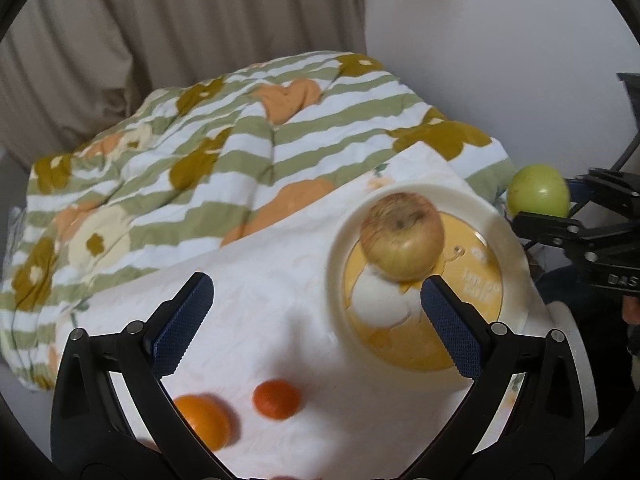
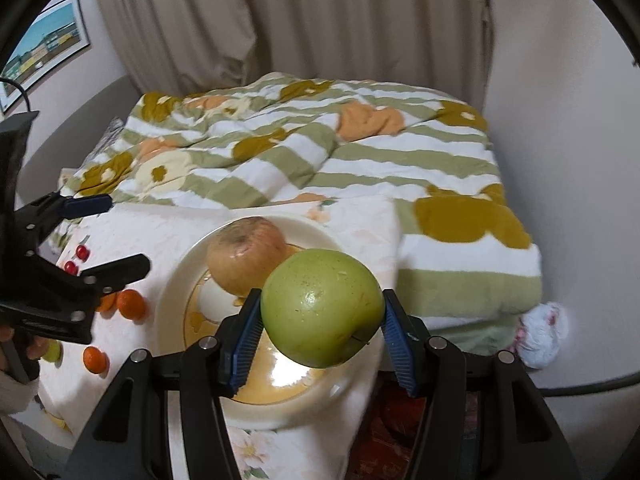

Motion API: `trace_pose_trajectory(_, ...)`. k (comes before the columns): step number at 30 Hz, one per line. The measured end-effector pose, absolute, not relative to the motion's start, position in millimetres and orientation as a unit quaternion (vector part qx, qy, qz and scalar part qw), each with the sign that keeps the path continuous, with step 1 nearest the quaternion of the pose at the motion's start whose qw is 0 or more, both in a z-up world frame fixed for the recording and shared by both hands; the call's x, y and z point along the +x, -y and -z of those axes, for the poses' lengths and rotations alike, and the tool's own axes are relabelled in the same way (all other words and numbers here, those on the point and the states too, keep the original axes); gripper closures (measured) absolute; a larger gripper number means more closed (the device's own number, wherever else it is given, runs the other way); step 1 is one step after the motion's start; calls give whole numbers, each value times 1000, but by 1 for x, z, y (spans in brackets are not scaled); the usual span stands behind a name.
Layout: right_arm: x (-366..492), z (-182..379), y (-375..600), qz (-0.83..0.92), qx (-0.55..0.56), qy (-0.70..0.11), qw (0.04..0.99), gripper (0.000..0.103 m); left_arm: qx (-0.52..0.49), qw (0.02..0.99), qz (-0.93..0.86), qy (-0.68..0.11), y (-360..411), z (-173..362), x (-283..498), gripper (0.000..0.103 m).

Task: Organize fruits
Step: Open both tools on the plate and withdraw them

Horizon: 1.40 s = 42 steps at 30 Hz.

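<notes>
- The green apple is clamped between the blue pads of my right gripper, one pad on each flank, stem end turned down toward me. It hangs over the near part of the plate, not touching it.
- The plate lies straight below and just ahead of that gripper; as I judge it, the coming move is a short descent onto the plate's bare near side.
- The russet apple already sits on the far side of the plate, just behind the green one, so I should lower short of it to avoid a knock.
- My left gripper stands wide apart and holds nothing; its right pad crosses the plate's edge in view.
- Two oranges lie on the white bed cover close under the left gripper, so that hand is nearer to them.
- Small red fruits lie farther left.
</notes>
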State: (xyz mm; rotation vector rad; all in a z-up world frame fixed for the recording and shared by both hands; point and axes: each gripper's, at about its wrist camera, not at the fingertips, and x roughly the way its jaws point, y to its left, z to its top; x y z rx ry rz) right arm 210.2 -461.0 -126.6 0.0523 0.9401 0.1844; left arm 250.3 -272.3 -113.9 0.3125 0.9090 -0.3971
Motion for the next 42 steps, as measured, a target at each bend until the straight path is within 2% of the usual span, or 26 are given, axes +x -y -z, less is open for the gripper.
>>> trace_pose_trajectory(9,226,161,443,-102,-34,-460,881,50,114,869,155,-455,244,119,237,0)
trace_pose_trajectory(19,231,173,434,-107,-75,-450,883,50,90,873,139,-459,227,124,224,0)
trace_pose_trajectory(20,230,173,434,-107,-74,-447,885,48,87,873,137,-459,226,125,222,0)
trace_pose_trajectory(21,228,171,435,-106,-73,-441,888,36,86,874,135,-459,224,125,221,0)
trace_pose_trajectory(22,227,167,436,-105,-71,-433,893,13,84,874,134,-460,223,125,220,0)
trace_pose_trajectory(23,227,164,438,-108,-67,-428,895,3,83,874,132,-461,223,125,219,0)
trace_pose_trajectory(32,214,150,446,-106,-50,-413,903,0,80,877,120,-459,221,118,204,0)
trace_pose_trajectory(42,184,104,444,-116,-41,-414,902,0,81,896,100,-424,219,78,164,0)
